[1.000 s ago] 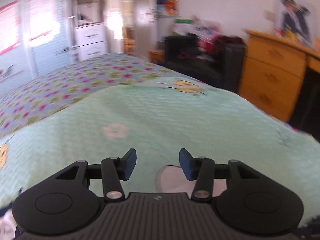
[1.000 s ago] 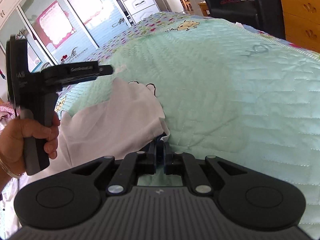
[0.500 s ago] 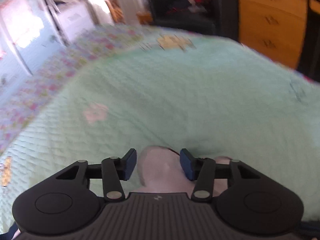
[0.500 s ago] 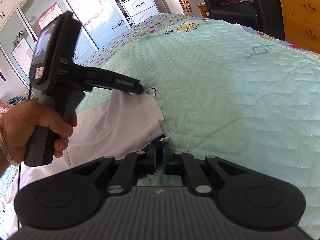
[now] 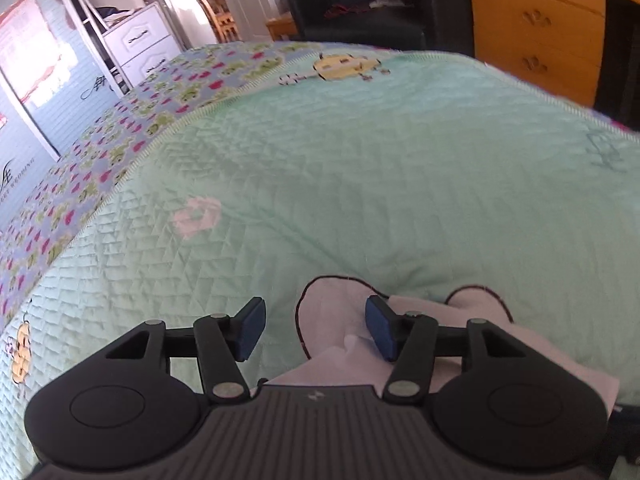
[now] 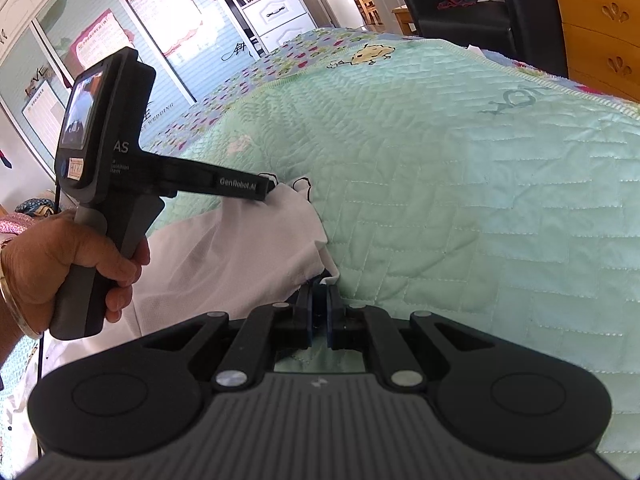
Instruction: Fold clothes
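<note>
A home bedroom: a bed (image 5: pixel 400 184) under a quilted mint-green bedspread fills the room. Beyond the bed's far end stand a white drawer unit (image 5: pixel 140 48) and a black armchair (image 5: pixel 360 12); a wooden dresser (image 5: pixel 536 28) flanks its right side.

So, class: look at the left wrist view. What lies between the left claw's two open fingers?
In the left wrist view, the white garment with its dark-stitched edge lies between the left claw's open fingers, resting on the green quilt.
</note>
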`<action>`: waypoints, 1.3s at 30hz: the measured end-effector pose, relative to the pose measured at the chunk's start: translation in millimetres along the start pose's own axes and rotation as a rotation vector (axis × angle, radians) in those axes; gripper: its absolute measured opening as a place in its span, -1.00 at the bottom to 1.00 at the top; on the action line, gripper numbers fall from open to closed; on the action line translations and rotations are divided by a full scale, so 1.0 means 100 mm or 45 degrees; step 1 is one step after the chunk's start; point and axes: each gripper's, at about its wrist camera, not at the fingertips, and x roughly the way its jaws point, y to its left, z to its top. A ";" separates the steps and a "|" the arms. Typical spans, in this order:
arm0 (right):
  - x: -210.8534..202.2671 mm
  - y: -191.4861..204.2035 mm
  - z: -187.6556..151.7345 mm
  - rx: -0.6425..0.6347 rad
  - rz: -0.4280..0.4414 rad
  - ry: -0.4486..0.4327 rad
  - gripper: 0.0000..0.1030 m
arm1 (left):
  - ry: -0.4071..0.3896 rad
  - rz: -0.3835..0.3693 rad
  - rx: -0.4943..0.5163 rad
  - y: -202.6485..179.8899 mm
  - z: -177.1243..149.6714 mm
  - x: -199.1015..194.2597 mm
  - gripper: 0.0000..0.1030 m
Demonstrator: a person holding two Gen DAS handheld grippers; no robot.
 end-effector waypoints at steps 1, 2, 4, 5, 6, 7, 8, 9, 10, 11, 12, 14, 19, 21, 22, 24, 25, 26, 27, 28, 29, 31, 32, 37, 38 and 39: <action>0.00 0.00 0.00 -0.002 -0.001 0.000 -0.86 | -0.010 -0.006 0.008 -0.01 0.00 -0.01 0.13; 0.00 0.00 0.00 -0.005 -0.002 0.000 -0.85 | -0.021 -0.012 0.016 -0.03 0.00 -0.02 0.12; 0.01 0.01 0.00 -0.012 -0.004 0.000 -0.85 | -0.042 -0.025 0.032 -0.06 0.00 -0.04 -0.63; 0.01 0.01 0.00 -0.014 -0.003 -0.002 -0.85 | -0.052 -0.031 0.040 -0.07 0.01 -0.05 -0.98; 0.01 0.01 0.01 -0.016 -0.002 -0.004 -0.85 | -0.063 -0.037 0.048 -0.09 0.01 -0.07 -0.99; 0.01 0.01 0.01 -0.017 0.000 -0.005 -0.85 | -0.073 -0.043 0.056 -0.10 0.01 -0.08 -0.99; 0.00 0.00 0.01 -0.016 0.001 -0.006 -0.85 | -0.084 -0.049 0.064 -0.12 0.01 -0.09 -0.99; 0.00 0.01 0.01 -0.014 0.002 -0.009 -0.85 | -0.118 -0.056 0.051 -0.12 0.01 -0.12 -0.99; -0.01 0.01 0.01 -0.012 0.001 -0.011 -0.85 | -0.181 -0.060 0.004 -0.08 0.03 -0.19 -0.99; -0.02 0.00 0.02 -0.011 -0.002 -0.014 -0.85 | -0.213 -0.056 -0.032 -0.04 0.05 -0.22 -0.99; -0.03 0.00 0.02 -0.010 -0.006 -0.017 -0.85 | -0.246 -0.052 -0.067 0.00 0.07 -0.25 -0.99; -0.07 0.00 0.03 -0.008 -0.010 -0.031 -0.81 | -0.298 -0.022 -0.098 0.04 0.08 -0.30 -0.99; -0.16 -0.05 0.06 0.023 -0.048 -0.067 -0.80 | -0.206 -0.051 -0.145 0.13 0.04 -0.14 -0.27; -0.10 -0.08 0.05 0.022 -0.089 -0.042 -0.82 | -0.054 -0.133 -0.173 0.17 0.00 0.03 0.11; -0.08 -0.09 0.04 0.025 -0.092 -0.037 -0.83 | -0.055 -0.123 -0.188 0.18 -0.04 0.02 0.10; -0.09 -0.10 0.05 0.054 -0.073 -0.043 -0.79 | -0.131 -0.062 -0.211 0.22 -0.10 -0.07 0.11; -0.10 -0.14 0.05 0.097 -0.037 -0.045 -0.62 | -0.181 -0.023 -0.221 0.24 -0.12 -0.13 0.18; -0.10 -0.18 0.06 0.141 0.000 -0.047 -0.44 | -0.213 0.001 -0.236 0.27 -0.13 -0.17 0.24; -0.10 -0.23 0.06 0.192 0.046 -0.050 -0.35 | -0.230 0.001 -0.259 0.30 -0.13 -0.20 0.37; -0.10 -0.27 0.06 0.234 0.087 -0.054 -0.19 | -0.247 0.002 -0.282 0.34 -0.14 -0.23 0.38; -0.09 -0.30 0.06 0.267 0.124 -0.059 -0.01 | -0.256 0.000 -0.301 0.37 -0.14 -0.26 0.39; -0.05 -0.29 0.04 0.279 0.169 -0.065 0.09 | -0.255 0.015 -0.318 0.41 -0.13 -0.31 0.42; -0.02 -0.24 0.03 0.241 0.159 -0.066 0.09 | -0.268 0.034 -0.326 0.42 -0.12 -0.35 0.42; 0.10 -0.06 -0.05 0.117 0.081 -0.091 -0.51 | -0.330 0.080 -0.421 0.50 -0.26 -0.53 0.52; 0.11 -0.09 -0.06 0.139 0.080 -0.088 -0.90 | -0.331 0.090 -0.435 0.51 -0.30 -0.55 0.52; 0.12 -0.12 -0.06 0.160 0.083 -0.087 -0.95 | -0.330 0.096 -0.454 0.52 -0.34 -0.57 0.52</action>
